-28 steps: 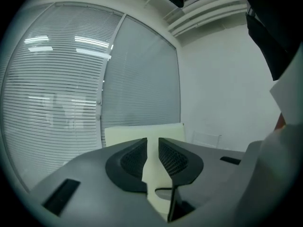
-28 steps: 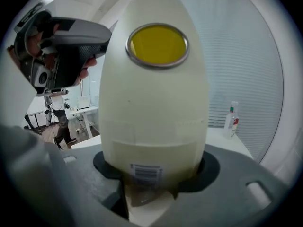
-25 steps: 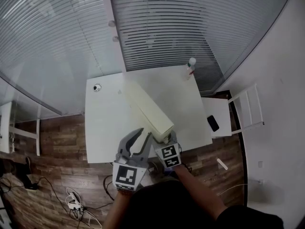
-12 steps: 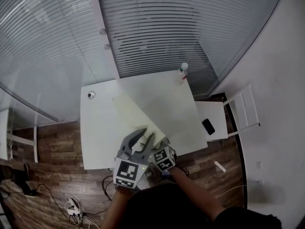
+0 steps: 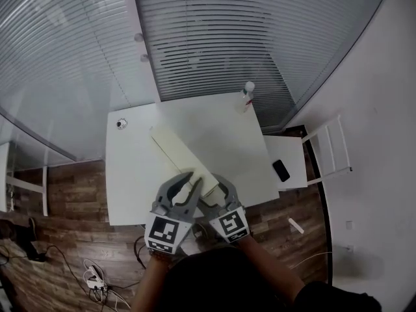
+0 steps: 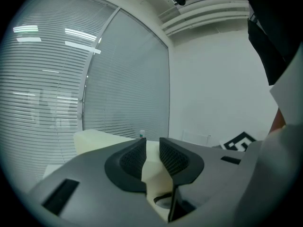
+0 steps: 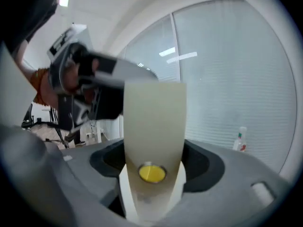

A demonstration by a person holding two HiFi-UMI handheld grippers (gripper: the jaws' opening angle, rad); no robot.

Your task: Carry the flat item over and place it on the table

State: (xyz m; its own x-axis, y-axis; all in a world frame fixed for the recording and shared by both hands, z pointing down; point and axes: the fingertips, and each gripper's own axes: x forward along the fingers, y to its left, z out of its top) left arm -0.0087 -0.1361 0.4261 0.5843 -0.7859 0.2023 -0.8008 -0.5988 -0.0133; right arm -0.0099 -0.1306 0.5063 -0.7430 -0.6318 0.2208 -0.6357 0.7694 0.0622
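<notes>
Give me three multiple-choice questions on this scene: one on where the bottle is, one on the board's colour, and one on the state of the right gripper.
1. Where does the bottle stand?
A. at the far right corner of the table
B. on the floor
C. on the chair

2. What colour is the flat board?
A. red
B. cream
C. black

3. How is the right gripper?
A. open and empty
B. shut on the bottle
C. shut on the flat board

Answers:
1 A: the head view shows it upright at the table's far right corner.
2 B: it looks pale cream in every view.
3 C: the right gripper view shows the board pinched between its jaws.
</notes>
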